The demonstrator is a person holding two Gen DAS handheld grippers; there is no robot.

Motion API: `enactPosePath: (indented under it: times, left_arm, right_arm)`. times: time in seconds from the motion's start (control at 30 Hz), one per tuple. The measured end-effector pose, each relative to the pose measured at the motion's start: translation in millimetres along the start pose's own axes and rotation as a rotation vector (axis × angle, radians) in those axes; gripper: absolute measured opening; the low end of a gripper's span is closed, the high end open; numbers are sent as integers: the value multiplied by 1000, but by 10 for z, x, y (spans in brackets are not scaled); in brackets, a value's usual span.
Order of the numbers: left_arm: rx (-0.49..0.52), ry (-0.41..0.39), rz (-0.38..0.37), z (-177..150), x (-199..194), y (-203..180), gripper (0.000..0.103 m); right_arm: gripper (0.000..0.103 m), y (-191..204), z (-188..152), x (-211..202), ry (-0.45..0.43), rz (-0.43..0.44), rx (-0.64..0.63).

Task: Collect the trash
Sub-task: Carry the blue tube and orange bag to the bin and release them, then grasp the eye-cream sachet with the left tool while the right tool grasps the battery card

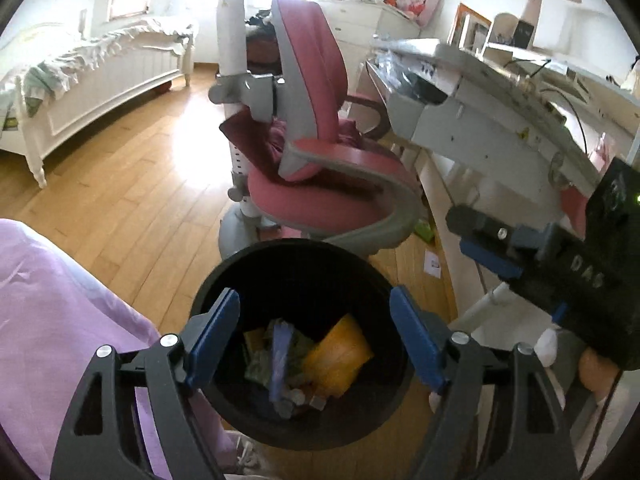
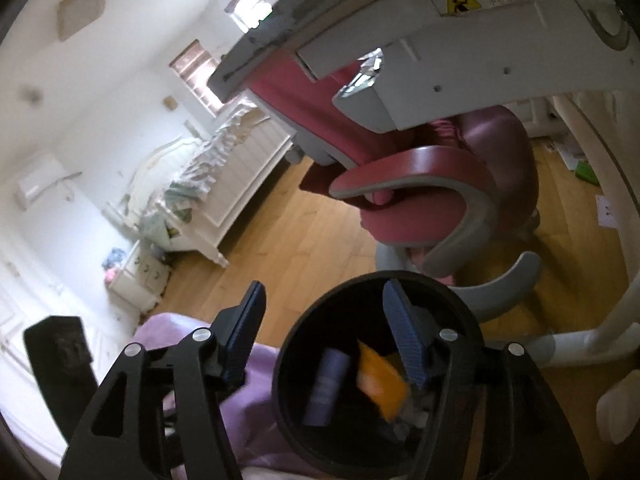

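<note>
A black round trash bin (image 1: 304, 276) stands on the wooden floor, seen from above in both views. Inside lie an orange wrapper (image 1: 340, 356), a purple tube (image 1: 280, 356) and other scraps. My left gripper (image 1: 316, 340) hangs over the bin's mouth, open, with nothing between its blue pads (image 1: 214, 340). In the right wrist view my right gripper (image 2: 324, 336) is open above the bin (image 2: 352, 304); its right pad (image 2: 404, 336) sits over the opening and its left one outside the rim. The purple tube (image 2: 326, 388) and the orange wrapper (image 2: 380, 380) look blurred inside. The right gripper (image 1: 476, 240) also shows at the right of the left wrist view.
A pink and grey chair (image 1: 320, 152) stands just behind the bin, beside a white desk (image 1: 480, 92). Purple cloth (image 1: 60, 320) lies left of the bin. A white bed (image 1: 100, 72) is at the far left. A green packet (image 1: 424, 230) and a paper slip (image 1: 432, 266) lie under the desk.
</note>
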State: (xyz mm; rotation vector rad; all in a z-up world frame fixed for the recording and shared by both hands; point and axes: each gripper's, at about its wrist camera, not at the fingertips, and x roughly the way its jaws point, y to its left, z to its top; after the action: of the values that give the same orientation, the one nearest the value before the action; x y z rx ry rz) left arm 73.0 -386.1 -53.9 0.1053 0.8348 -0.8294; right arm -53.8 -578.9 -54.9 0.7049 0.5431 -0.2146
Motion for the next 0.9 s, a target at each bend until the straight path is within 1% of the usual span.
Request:
enactPosePath:
  times: [0.17,0.3,0.37,0.4,0.5,0.53,0.6,0.63,0.73,0.8,0.9]
  left_arm:
    - [-37,-25,22,2,-214,162,78]
    - [-79,-71,68,-45,-517,433,77]
    - [-108,-99,111,-87,-700,639,77]
    - [-131,-114,143,-118,-813,790,77]
    - [-195,-148,207,-210,-1078,1198,77]
    - [-231,-160,242,-255,-1210,1418,77]
    - [-276,-170,291,-316,-1361,1706,77]
    - [-307,-175,326,-365,-1462,1908,78]
    - [-375,-180,408,-478,-1695,2405,78]
    - [-403,-177,445,-532,-1799,2695,77]
    - [-414,-135,505,-600,-1840,3134,77]
  right_arm:
    - [62,118,-39,18,13,10,-11]
    - [62,342,-102,94,48,33,-53]
    - [62,490,-154,144,71,49,-83]
    - [62,607,-199,181,86,59,-109]
    - [62,868,-305,268,123,85,-167]
    - [64,960,-347,300,137,95,-186]
    - [75,1179,-459,363,159,123,-226]
    - [75,1285,-507,392,171,137,-245]
    - [75,1711,-704,535,233,189,-338]
    - [75,1959,-808,625,272,226,-391]
    - [75,2405,-986,816,355,304,-478]
